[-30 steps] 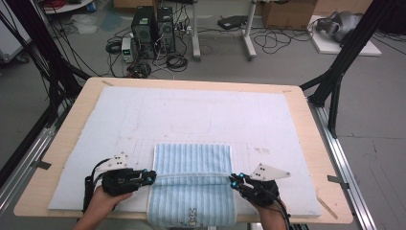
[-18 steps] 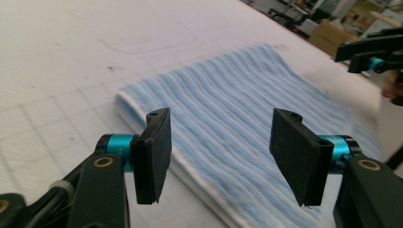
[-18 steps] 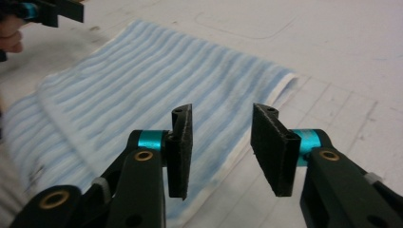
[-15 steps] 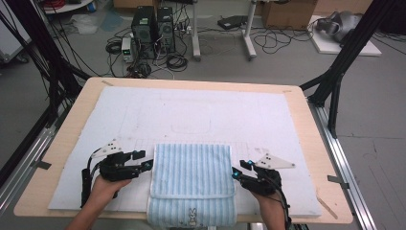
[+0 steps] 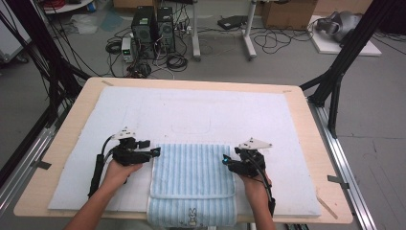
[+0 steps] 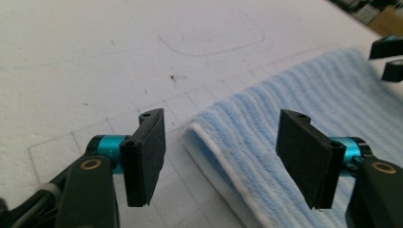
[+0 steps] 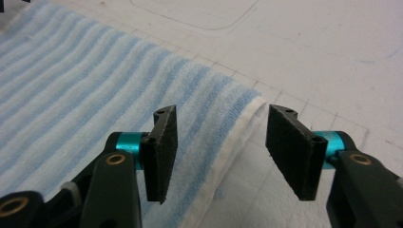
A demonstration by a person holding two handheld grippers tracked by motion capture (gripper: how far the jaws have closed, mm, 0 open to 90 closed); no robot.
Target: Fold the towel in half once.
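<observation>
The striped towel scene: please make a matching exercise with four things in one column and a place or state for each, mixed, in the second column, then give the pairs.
1. striped towel
2. left gripper
3. right gripper
4. computer tower

A. on the floor beyond the table
B. open, at the towel's left edge
C. folded, on the white mat
D. open, at the towel's right edge

Pairs: 1-C, 2-B, 3-D, 4-A

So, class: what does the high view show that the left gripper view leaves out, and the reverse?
The high view alone gives the towel's whole folded shape, its rabbit print and the right gripper at its side. The left gripper view alone gives the left gripper's open jaws, just opened, framing the towel's folded corner. Both show the striped towel on the white mat.
</observation>
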